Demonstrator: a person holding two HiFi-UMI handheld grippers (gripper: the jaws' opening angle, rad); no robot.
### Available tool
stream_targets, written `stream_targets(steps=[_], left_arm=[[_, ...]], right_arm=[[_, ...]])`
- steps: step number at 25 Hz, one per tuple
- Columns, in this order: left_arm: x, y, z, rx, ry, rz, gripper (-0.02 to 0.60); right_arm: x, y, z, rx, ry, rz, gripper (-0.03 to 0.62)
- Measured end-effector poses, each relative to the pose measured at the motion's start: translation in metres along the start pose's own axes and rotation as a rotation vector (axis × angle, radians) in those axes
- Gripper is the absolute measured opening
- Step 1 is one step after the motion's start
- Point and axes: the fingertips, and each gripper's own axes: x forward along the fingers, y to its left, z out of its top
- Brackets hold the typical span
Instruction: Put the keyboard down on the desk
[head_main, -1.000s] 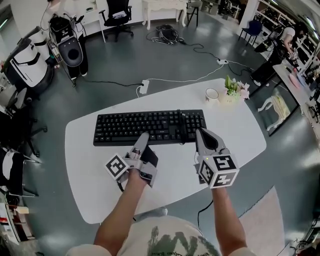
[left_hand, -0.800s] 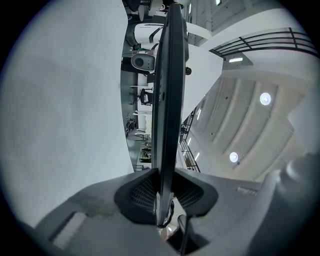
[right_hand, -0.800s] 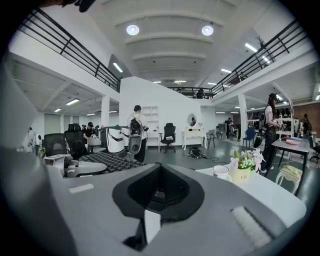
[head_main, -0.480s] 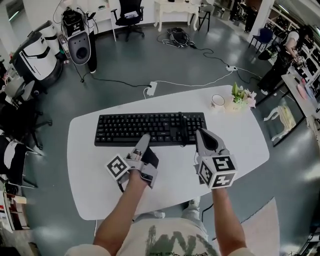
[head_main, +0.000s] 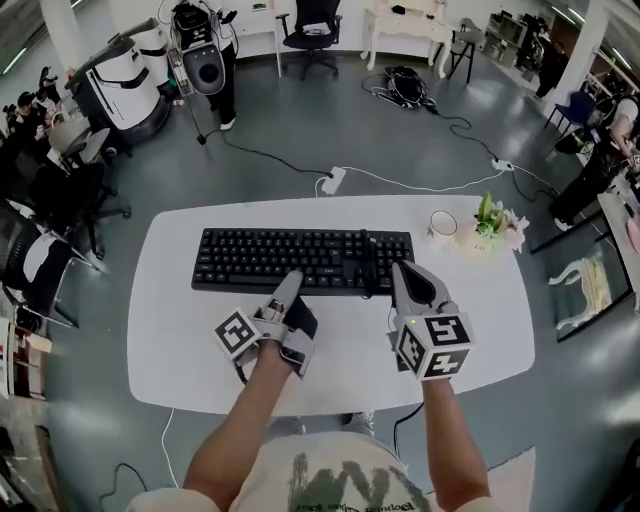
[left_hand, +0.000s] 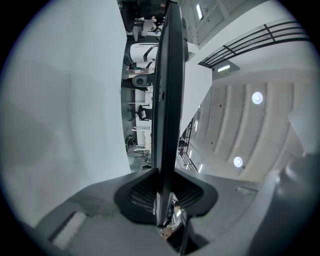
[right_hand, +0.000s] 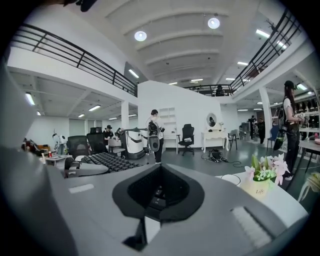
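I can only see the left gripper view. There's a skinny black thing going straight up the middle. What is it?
Observer: That's the keyboard, edge-on for you. The head view shows its keys, stretched across the white desk.
Operator: Is the other gripper holding it too?
Observer: Yes. The right gripper is shut on its near edge, close to the right end.
Operator: Is anything else on the desk?
Observer: A cup and a pot of flowers stand past the keyboard's right end, apart from it.
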Motion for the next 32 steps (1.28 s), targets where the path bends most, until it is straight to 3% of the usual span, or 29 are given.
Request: stream_targets(steps=[6,12,20,32], left_arm=[[0.014,0.002,-0.031,0.034,-0.098,0.018,0.092],[0.018,0.007,-0.037,0.026,-0.143,0.017,0.092],[0.02,0.029,-0.036,0.013,-0.126,0.04,0.092],[0.019,0.099,-0.044,-0.093,-0.098,0.12,0.092]], right_arm=[[0.005,-0.034,0.0,-0.005,0.013,0.119,0.0],[0.009,-0.043,-0.003,-0.012,0.026,0.163,0.0],[0.017,-0.036,-0.015,-0.019,0.055,0.174,0.0],[0.025,-0.026,-0.057,-0.011,0.136,0.172,0.0]])
